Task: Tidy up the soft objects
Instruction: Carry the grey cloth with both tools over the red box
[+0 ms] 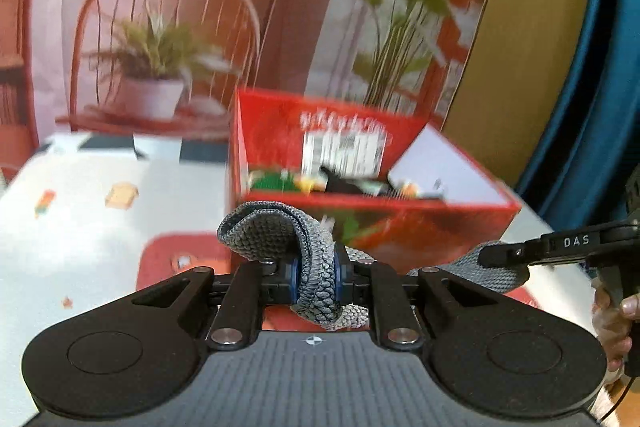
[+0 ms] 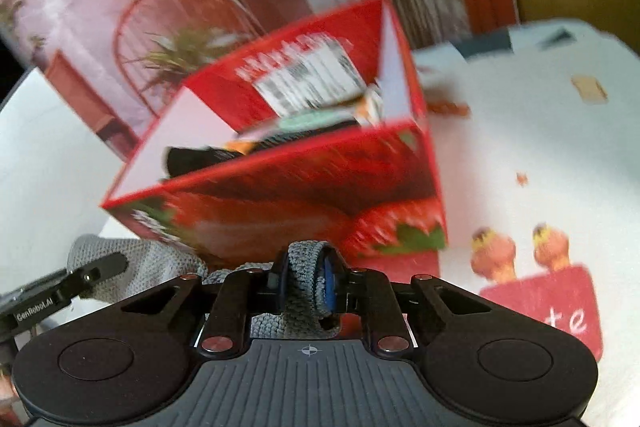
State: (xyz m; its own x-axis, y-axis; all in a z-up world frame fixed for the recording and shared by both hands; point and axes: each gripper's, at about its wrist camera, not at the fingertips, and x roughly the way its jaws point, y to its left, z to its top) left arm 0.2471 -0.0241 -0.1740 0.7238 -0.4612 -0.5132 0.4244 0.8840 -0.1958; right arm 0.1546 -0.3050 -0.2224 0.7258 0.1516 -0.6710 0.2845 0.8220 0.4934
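Observation:
A grey knitted cloth point(image 1: 276, 231) hangs between both grippers, just in front of an open red box point(image 1: 420, 223). My left gripper point(image 1: 316, 277) is shut on one end of it, and a fold bulges above the blue pads. In the right wrist view my right gripper point(image 2: 310, 287) is shut on the other end of the grey cloth point(image 2: 304, 267). The rest of the cloth runs left toward the left gripper's finger point(image 2: 96, 271). The red box point(image 2: 280, 195) holds several soft items in green, black and orange. The right gripper's finger point(image 1: 516, 253) lies over the cloth at the right.
The box stands on a white tablecloth point(image 1: 80, 227) with small printed pictures and red patches point(image 2: 560, 307). A printed backdrop of a chair and potted plants point(image 1: 160, 47) rises behind the table. A person's hand point(image 1: 612, 323) grips the right handle. Blue fabric point(image 1: 600, 87) hangs at far right.

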